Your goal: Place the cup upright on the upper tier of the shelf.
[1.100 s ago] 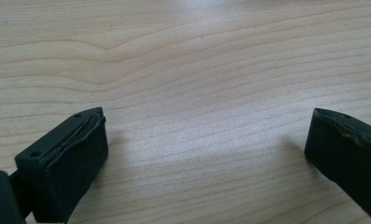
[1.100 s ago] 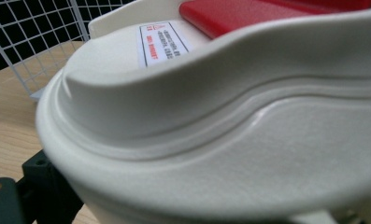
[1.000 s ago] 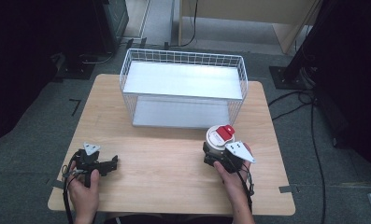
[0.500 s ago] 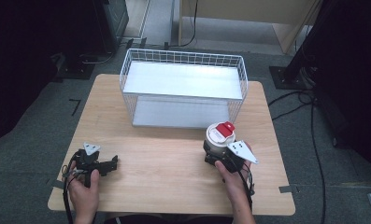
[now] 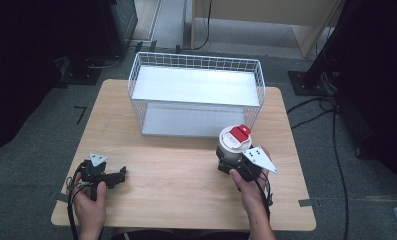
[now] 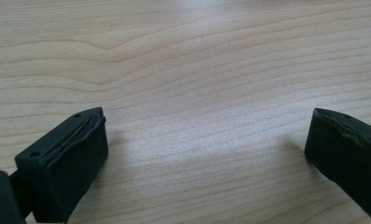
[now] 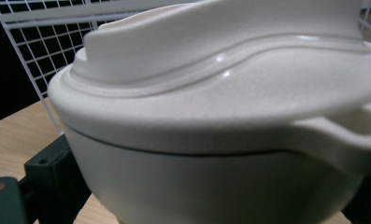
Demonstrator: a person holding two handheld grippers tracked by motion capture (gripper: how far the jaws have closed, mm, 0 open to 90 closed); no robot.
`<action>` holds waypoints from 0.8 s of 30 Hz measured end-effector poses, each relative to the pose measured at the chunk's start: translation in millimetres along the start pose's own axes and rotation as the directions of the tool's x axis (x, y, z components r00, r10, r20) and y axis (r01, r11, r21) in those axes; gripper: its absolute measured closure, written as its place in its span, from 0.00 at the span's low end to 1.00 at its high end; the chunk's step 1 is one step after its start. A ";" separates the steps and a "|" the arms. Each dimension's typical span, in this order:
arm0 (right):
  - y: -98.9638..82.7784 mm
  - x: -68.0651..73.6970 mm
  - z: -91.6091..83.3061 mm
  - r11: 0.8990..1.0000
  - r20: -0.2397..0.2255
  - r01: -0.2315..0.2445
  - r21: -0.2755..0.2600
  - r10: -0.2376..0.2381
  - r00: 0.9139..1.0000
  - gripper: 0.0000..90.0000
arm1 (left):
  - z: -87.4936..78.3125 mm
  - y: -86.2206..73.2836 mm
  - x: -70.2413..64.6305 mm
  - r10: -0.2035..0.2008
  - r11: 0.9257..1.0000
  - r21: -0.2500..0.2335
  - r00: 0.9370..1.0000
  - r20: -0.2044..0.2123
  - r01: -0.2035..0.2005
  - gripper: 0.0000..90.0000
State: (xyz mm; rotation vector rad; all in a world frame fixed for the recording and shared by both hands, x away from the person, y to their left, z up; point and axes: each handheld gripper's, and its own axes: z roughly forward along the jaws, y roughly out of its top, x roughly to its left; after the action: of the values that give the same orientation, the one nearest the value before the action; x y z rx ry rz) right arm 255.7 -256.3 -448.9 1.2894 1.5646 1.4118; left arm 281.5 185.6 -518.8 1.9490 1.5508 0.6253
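A: Where is the white pot (image 5: 234,145)?

B: Near the table's (image 5: 186,180) right edge, squeezed in the right gripper (image 5: 237,162), beside the wire basket (image 5: 196,62).

A: What could go wrong?

B: It's smooth. It could slip out. The left gripper (image 5: 117,176) rests wide, holding nothing.

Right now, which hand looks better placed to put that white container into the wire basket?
The right hand-held gripper: its jaws already clasp the container beside the basket. The left hand-held gripper rests open, far off.
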 end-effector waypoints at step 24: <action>82.4 24.1 12.1 0.987 -0.052 0.051 -0.152 -0.060 0.997 0.04 | 0.0 0.1 0.0 -0.001 1.000 -0.001 1.000 -0.001 0.001 0.00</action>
State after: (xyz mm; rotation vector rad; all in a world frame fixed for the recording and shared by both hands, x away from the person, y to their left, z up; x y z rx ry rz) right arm 279.0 -235.3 -368.2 1.1175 1.4881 1.5119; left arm 281.5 185.6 -518.8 1.9481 1.5512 0.6261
